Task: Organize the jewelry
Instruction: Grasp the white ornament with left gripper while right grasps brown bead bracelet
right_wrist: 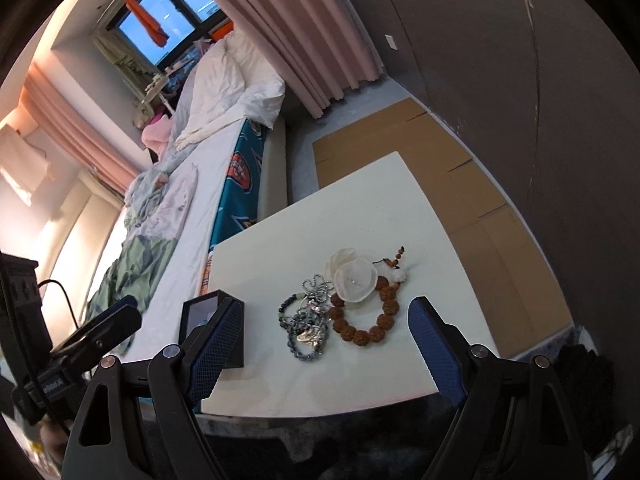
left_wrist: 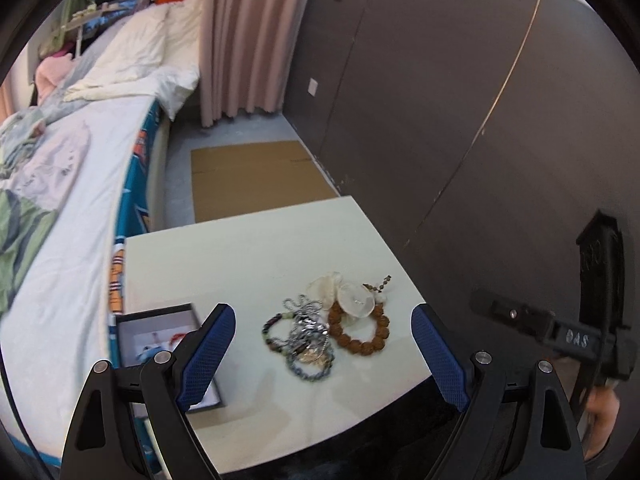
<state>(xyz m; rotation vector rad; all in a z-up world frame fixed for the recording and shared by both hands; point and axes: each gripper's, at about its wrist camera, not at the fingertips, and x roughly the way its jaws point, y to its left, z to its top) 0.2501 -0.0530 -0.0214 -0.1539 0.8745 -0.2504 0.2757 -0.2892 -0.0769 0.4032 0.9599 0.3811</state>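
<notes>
Since nothing was yet picked up, we held the left gripper (left_wrist: 324,354) and right gripper (right_wrist: 326,344) wide apart above the tangled jewelry pile (left_wrist: 324,326), beside the open black box (left_wrist: 160,340) on the white table (left_wrist: 248,256).

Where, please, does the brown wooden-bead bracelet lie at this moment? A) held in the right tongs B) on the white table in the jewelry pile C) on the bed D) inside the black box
B: the brown bead bracelet lies on the white table against the other jewelry, outside the black box, and both tongs are open and hold nothing.
</notes>
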